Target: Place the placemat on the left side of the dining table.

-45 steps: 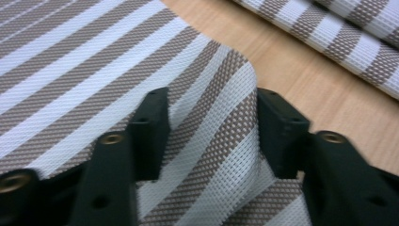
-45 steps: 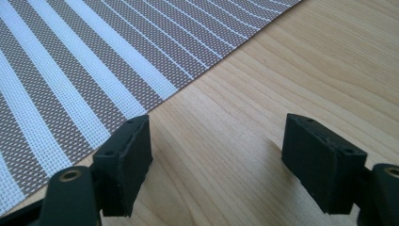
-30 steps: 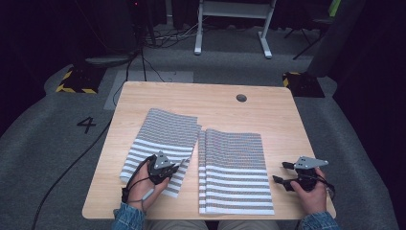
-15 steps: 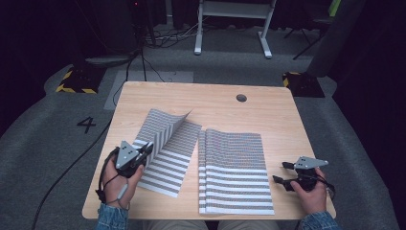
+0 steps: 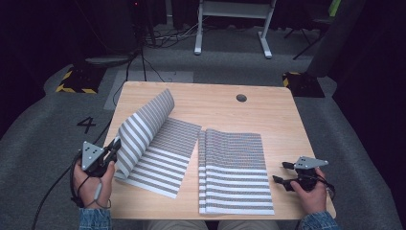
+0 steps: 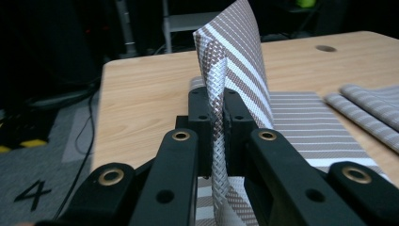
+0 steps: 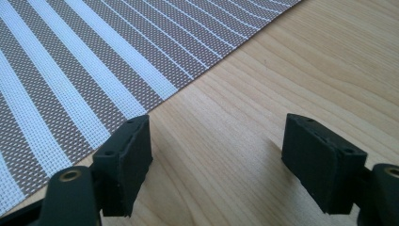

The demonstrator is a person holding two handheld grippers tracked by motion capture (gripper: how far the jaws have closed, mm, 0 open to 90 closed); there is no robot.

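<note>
Left gripper (image 5: pixel 114 146) pinches the lifted mat (image 5: pixel 143 127) edge; right gripper (image 5: pixel 281 173) rests open beside the stack (image 5: pixel 234 170); the thin pinch could slip, dropping the mat

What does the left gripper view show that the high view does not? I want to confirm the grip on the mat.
The left gripper view alone shows the lifted mat edge pinched between the left hand-held gripper jaws, weave bent upward. The high view alone shows the folded stack laid out whole, the right hand-held gripper open beside it on the table, and both hands. Both show the striped mat curling up, the mat under it and the table's round hole.
</note>
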